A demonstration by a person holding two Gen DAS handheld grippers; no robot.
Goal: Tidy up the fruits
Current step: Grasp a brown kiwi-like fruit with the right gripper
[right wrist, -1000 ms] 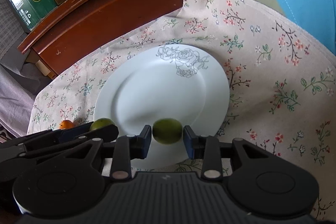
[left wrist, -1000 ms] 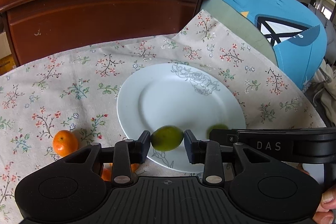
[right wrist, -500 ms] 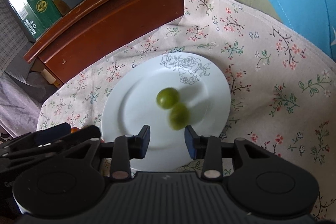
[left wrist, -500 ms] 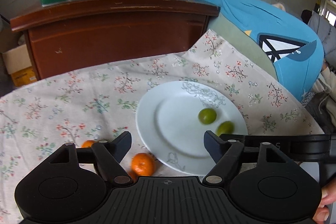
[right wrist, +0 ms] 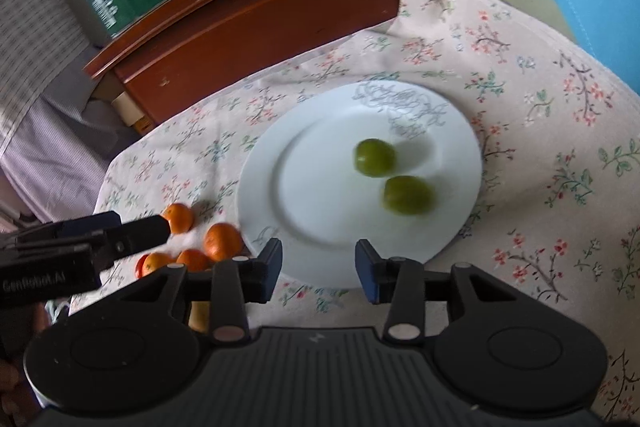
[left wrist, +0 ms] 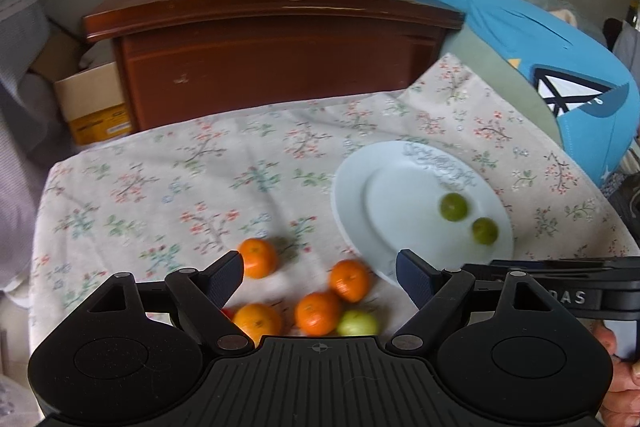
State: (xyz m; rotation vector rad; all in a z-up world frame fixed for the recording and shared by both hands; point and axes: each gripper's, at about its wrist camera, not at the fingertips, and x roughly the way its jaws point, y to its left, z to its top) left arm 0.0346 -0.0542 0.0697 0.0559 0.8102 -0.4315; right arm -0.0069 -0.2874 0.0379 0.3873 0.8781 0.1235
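— On the white plate [right wrist: 280, 187]: two green fruits [right wrist: 375, 158], apart from each other, free of both tools.

— Grippers?

— Left gripper [left wrist: 320, 277] jaws opening wide, nothing between the pads. Right gripper [right wrist: 319, 267] opening, likewise empty, at the plate's near rim.

— Off the plate?

— Four oranges [left wrist: 350, 279] clustered on the floral cloth [left wrist: 160, 187], plus one pale green fruit [left wrist: 357, 323], blurred, possibly touching an orange.

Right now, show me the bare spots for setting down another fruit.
The round white plate is bare left of its two small green fruits. The floral cloth is free beyond the clustered oranges. That cluster by the plate's near-left rim is crowded.
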